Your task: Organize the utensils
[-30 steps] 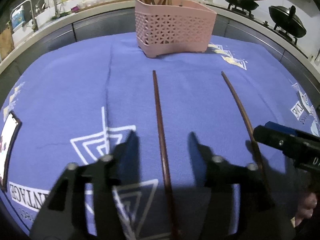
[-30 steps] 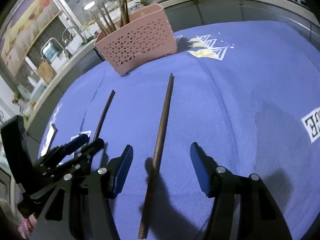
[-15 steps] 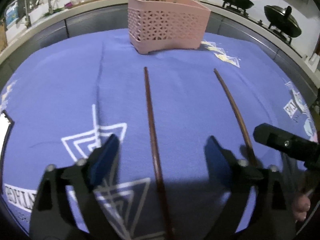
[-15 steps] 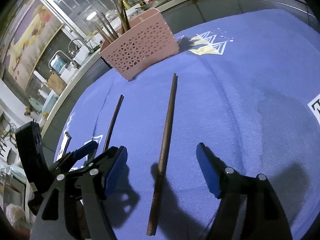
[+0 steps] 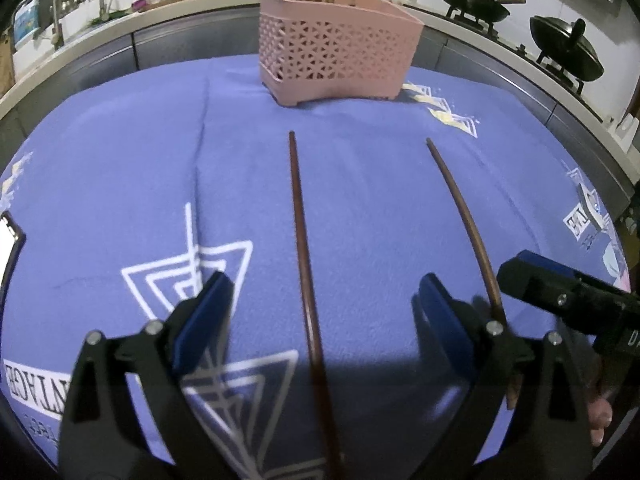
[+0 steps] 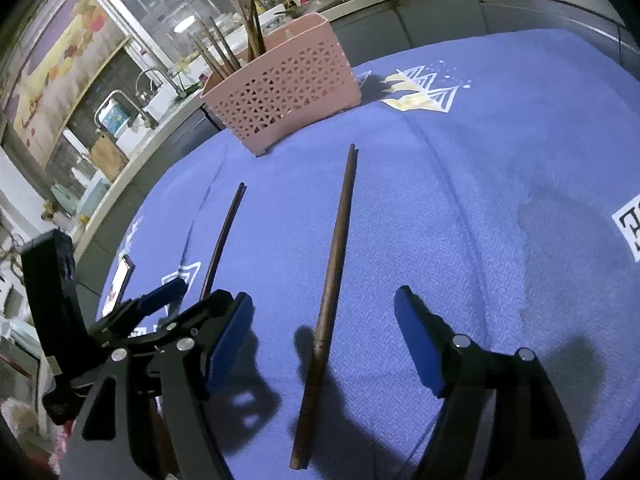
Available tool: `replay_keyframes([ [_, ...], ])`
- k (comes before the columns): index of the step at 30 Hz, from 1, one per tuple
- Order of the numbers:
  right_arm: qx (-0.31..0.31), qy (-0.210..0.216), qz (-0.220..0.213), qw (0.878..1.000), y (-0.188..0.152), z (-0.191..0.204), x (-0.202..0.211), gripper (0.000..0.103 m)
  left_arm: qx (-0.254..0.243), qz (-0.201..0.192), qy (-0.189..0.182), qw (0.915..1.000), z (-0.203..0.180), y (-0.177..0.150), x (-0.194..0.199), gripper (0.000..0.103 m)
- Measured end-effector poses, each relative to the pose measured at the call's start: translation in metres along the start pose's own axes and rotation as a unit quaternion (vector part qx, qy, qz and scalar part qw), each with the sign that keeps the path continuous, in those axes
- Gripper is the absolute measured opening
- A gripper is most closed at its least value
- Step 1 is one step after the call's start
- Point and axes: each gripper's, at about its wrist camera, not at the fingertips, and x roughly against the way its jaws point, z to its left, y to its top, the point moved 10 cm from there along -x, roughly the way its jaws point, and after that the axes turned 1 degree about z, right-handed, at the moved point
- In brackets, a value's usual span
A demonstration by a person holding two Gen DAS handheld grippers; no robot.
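Bench (image 5: 100, 168): covered by a blue-violet cloth (image 5: 380, 208) printed with white triangle motifs and lettering; a kitchen counter with a sink and two dark woks (image 5: 564, 48) is seen behind it.

Pink basket (image 5: 336, 60): perforated plastic, set upright at the far side of the cloth, with several brown chopsticks stood in it, leaning.

Left claw (image 5: 320, 320): black frame with blue pads, jaws spread wide and pinching nothing. It is held low over the cloth, with the near part of the left chopstick (image 5: 300, 236) lying between the pads, untouched.

Right claw (image 6: 324, 344): same build, jaws spread and pinching nothing. The near part of the right chopstick (image 6: 336, 248) is seen between the pads, untouched.

Chopsticks, two, dark brown: both are laid flat on the cloth, well apart from each other, far tips pointed toward the basket and stopped short of it.
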Motion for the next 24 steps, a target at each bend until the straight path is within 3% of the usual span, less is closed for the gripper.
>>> replay_keyframes([
  [9, 0.011, -0.011, 0.006, 1.000, -0.0004, 0.0016, -0.0017, 0.073, -0.018, -0.009, 0.023, 0.9995, 0.0010, -0.0019, -0.0010, 0.091],
  [17, 0.017, -0.015, 0.009, 1.000, 0.0001, 0.0019, -0.0026, 0.073, -0.002, -0.011, 0.016, 0.9998, 0.0061, 0.0006, 0.0007, 0.091],
  [24, 0.067, -0.049, 0.010, 0.996, -0.0065, 0.0095, -0.0067, 0.073, -0.016, -0.012, 0.027, 0.9994, 0.0037, -0.0003, -0.0007, 0.091],
])
